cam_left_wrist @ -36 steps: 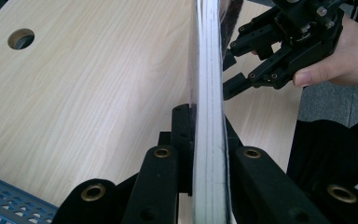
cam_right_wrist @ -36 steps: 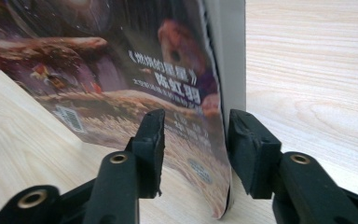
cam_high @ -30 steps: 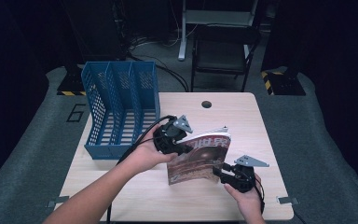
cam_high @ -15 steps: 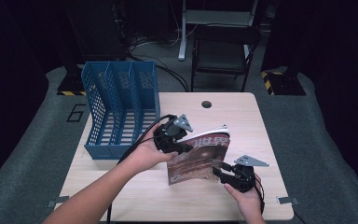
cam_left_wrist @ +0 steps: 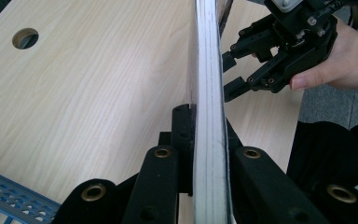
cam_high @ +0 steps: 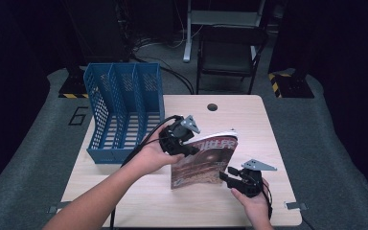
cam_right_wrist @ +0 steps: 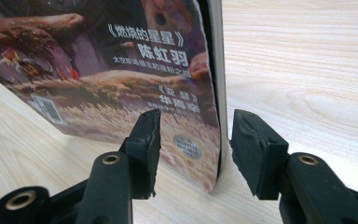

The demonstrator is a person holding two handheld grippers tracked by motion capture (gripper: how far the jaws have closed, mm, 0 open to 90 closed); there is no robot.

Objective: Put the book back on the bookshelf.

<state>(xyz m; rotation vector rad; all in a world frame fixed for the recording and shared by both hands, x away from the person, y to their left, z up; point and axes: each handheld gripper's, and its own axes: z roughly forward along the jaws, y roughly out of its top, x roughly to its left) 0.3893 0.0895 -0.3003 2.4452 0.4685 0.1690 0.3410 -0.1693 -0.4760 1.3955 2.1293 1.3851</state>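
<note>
Rack (cam_high: pixel 124 112) blocks left (right lies free).

Black hand-held gripper (cam_high: pixel 197 147) with grey 3-cornered plate.

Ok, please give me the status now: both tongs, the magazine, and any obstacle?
Left tongs shut on magazine, holding it upright on table. Right tongs open astride its lower corner, pads apart from it. Blue file rack stands beside, apart.

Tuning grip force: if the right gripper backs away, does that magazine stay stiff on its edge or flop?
Likely flops some: the magazine is thin and its glossy cover already curls near the right gripper, whose open pads don't press it. The left gripper pinches just one edge, so it may sag or tip. Gloss suggests slippery.
</note>
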